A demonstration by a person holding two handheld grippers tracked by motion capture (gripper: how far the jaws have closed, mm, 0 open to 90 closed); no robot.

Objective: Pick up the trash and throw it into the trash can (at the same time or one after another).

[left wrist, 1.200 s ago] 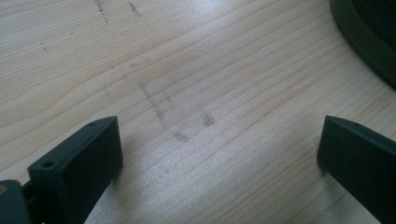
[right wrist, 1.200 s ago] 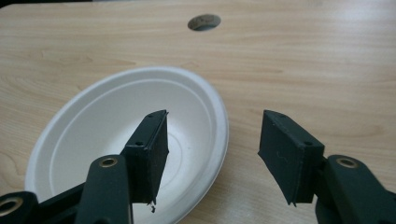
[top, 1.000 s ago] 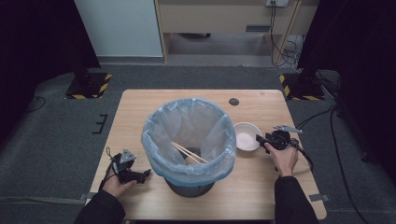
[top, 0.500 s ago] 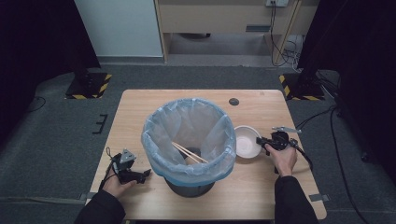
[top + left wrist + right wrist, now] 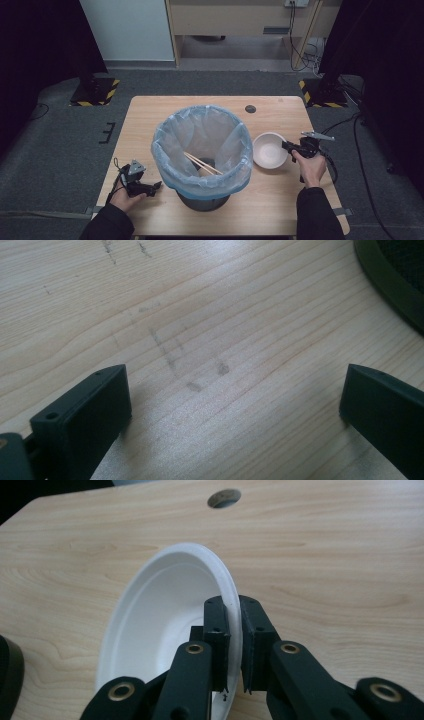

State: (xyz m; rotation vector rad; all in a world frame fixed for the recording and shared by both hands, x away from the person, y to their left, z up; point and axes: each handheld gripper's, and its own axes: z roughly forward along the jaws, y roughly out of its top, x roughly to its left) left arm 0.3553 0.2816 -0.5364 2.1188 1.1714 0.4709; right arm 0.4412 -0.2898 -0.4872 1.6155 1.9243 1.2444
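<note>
My right hand-held gripper (image 5: 233, 645) has just closed, pinching the white bowl (image 5: 270, 150) rim on the tabletop (image 5: 280, 200); bin (image 5: 202, 150) lies just left of it, left hand-held gripper (image 5: 150, 187) wide, idle

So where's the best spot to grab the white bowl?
By its thin rim on the side away from the bin. The bowl is wide, but its edge is thin, and the right gripper has just closed its jaws on it there.
</note>
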